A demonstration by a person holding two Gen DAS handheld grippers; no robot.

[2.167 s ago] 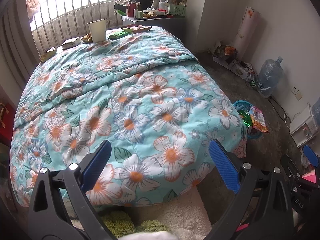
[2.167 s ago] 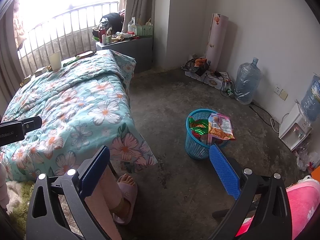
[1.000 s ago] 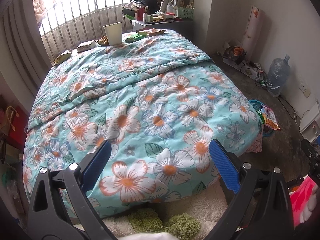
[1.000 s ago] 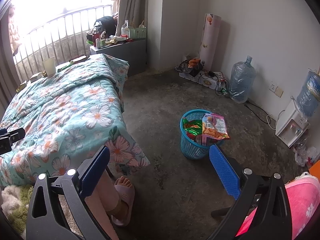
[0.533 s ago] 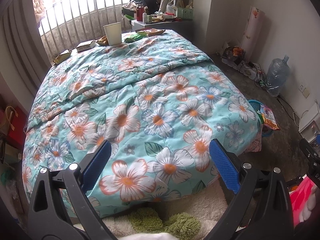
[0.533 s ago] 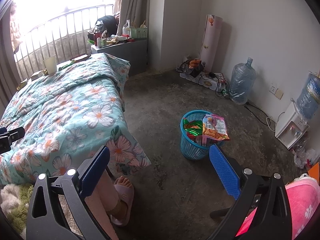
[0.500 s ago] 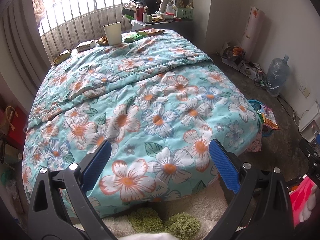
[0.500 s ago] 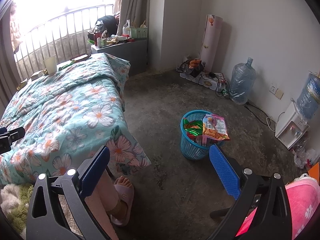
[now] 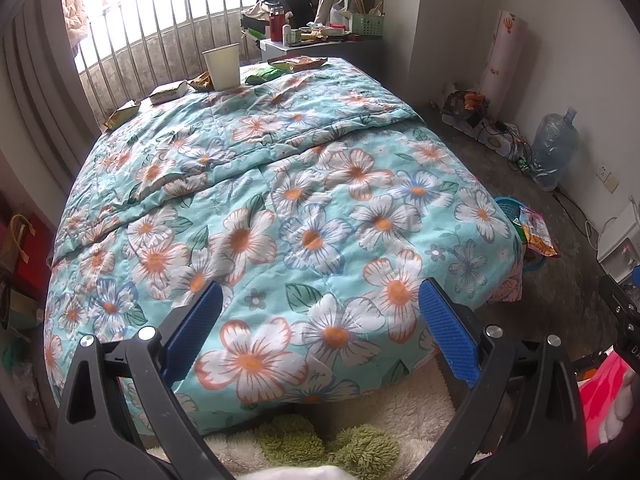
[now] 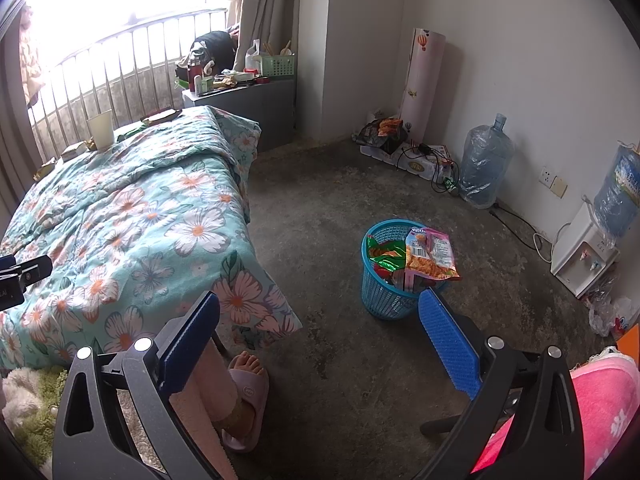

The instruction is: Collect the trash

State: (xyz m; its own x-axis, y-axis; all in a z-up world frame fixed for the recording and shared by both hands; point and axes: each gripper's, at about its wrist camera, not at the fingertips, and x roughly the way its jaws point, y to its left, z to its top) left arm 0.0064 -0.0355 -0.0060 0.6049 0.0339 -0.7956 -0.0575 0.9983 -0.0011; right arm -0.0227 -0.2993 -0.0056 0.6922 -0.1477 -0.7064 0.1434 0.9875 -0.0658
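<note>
1. We hold the left gripper (image 9: 320,320) at the foot of the bed (image 9: 280,200), its blue pads spread wide with nothing between them.
2. Our right gripper (image 10: 320,328) hangs over the bare floor, equally spread and empty, facing the blue trash basket (image 10: 380,292).
3. The basket already holds wrappers, and an orange snack bag (image 10: 430,254) lies across its rim, so part of the job looks done.
4. Well apart from both grippers, at the far edge of the bed by the railing, a paper cup (image 9: 222,67) stands among several snack packets (image 9: 168,91) and a green wrapper (image 9: 262,75); these appear to remain for collection.
</note>
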